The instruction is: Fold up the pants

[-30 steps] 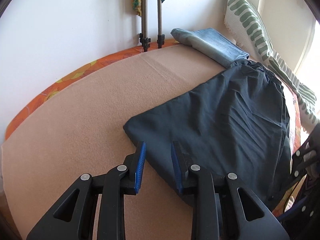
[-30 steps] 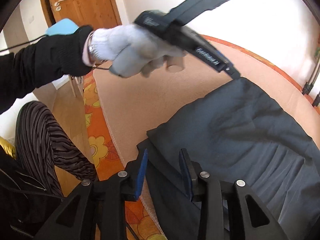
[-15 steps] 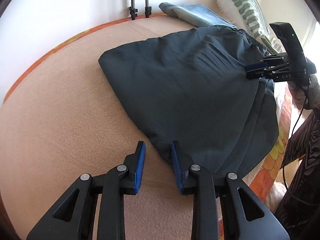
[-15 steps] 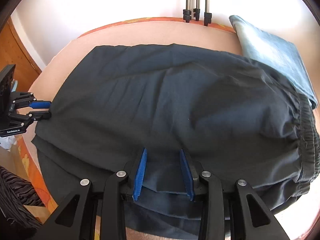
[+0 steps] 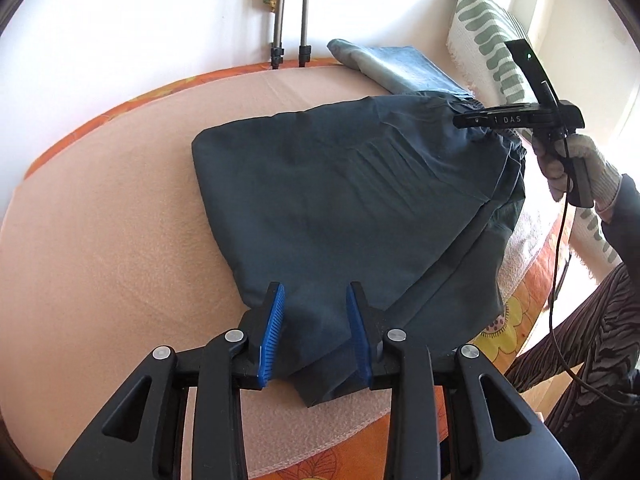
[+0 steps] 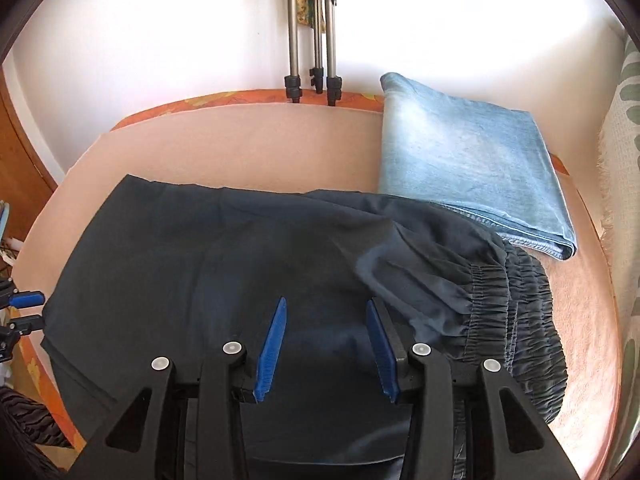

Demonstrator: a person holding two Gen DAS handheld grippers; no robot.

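The dark pants (image 5: 352, 200) lie folded over on the peach blanket (image 5: 100, 240) of the bed, their elastic waistband (image 6: 516, 304) just beside the folded jeans (image 6: 460, 168), which lie nearer the wall. A second ago the left tongs (image 5: 314, 332) hovered at a bare corner of the pants with the right hand out over the cloth; now both have swung to the near edge. The left tongs stand over the hem corner farthest from the jeans, jaws opening, cloth showing between them but unpinched. The right tongs (image 6: 326, 344) hang above the pants' near edge, closer to the jeans, jaws also opening, nothing gripped. Judging by this, one fold is laid and released, and both tongs seem set to take the near edge for the next fold. Beyond the jeans, tripod legs (image 6: 316, 40) lean on the wall.
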